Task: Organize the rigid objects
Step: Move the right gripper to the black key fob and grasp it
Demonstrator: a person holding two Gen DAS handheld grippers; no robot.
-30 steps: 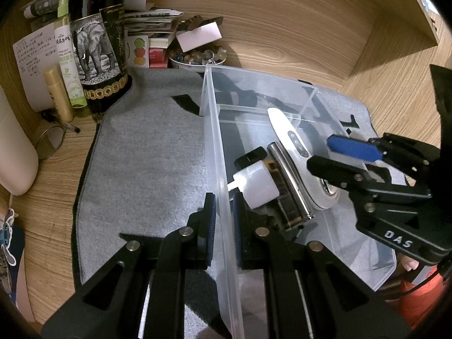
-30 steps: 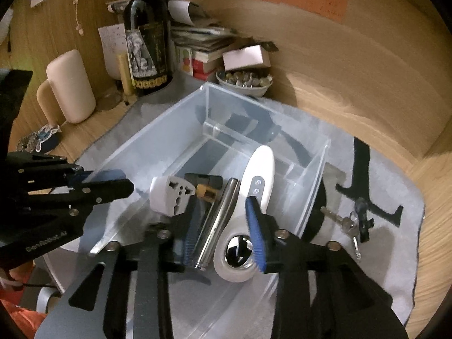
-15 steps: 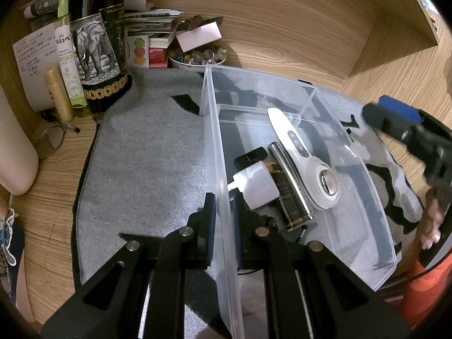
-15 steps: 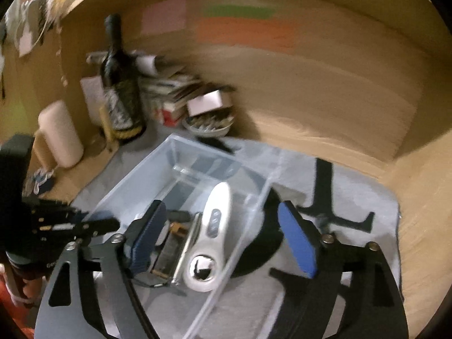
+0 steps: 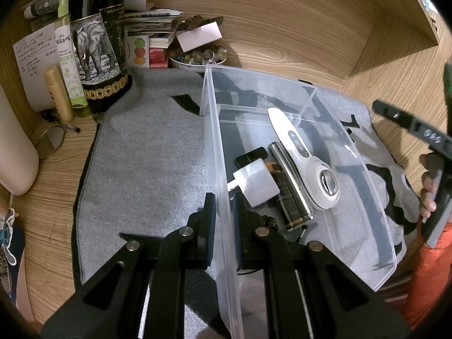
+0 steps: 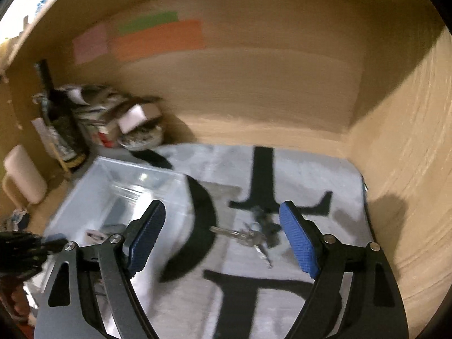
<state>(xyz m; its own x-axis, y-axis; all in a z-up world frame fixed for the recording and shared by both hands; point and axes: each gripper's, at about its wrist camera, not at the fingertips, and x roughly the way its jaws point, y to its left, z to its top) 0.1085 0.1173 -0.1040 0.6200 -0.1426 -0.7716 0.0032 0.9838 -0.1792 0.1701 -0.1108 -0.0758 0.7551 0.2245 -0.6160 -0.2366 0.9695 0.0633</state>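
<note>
A clear plastic bin stands on a grey mat. Inside lie a white handheld device, a metal cylinder, a white plug adapter and a small black item. My left gripper is shut on the bin's left wall. My right gripper is open and empty, held over the mat to the right of the bin. A bunch of keys lies on the mat between and beyond its blue pads. The right gripper's body shows at the left wrist view's right edge.
A wine bottle with an elephant label, a spray bottle, stacked papers and a bowl of small stones crowd the back left corner. Wooden walls close in behind and on the right. A cream rounded object stands at far left.
My right gripper let go of the white device in the bin, opened wide, and swung right over the mat toward the keys. The left gripper kept still on the bin wall.
</note>
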